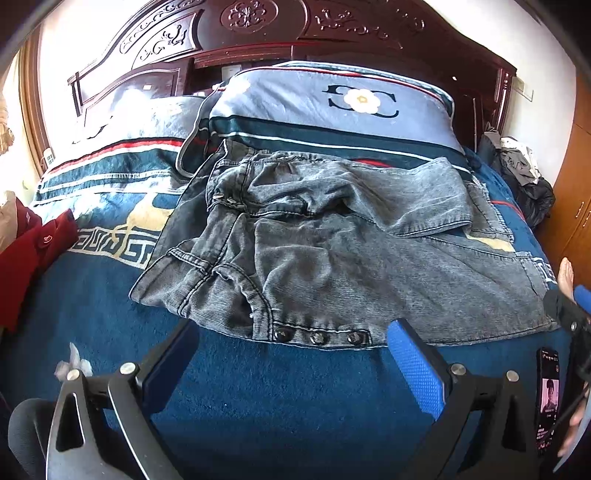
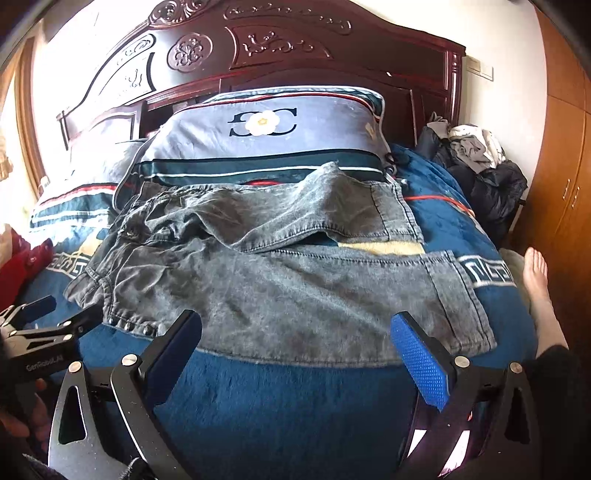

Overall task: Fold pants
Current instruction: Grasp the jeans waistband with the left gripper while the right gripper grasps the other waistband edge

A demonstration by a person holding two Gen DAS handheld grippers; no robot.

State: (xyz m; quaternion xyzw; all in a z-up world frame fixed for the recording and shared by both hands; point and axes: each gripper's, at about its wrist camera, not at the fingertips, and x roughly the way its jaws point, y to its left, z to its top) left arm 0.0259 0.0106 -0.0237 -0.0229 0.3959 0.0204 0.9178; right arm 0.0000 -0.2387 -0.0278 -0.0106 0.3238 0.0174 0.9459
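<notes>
Grey washed denim pants (image 1: 332, 254) lie spread across the blue bed cover, waistband to the left, a row of metal buttons (image 1: 317, 336) on the near edge and both legs running right. The far leg (image 2: 295, 206) is rumpled near the pillow. My left gripper (image 1: 291, 334) hovers open just in front of the buttoned edge, nothing between its blue pads. My right gripper (image 2: 295, 325) is open too, its fingers over the near leg's (image 2: 295, 295) lower edge. The left gripper (image 2: 48, 314) also shows at the left in the right wrist view.
Pillows (image 1: 325, 107) rest against a carved dark headboard (image 1: 258, 22). Red clothing (image 1: 26, 251) lies at the left, a dark clothes pile (image 2: 480, 166) at the far right. A phone (image 1: 548, 398) rests on the cover near right. A person's bare foot (image 2: 535, 269) lies beside the wooden wardrobe (image 2: 569, 184).
</notes>
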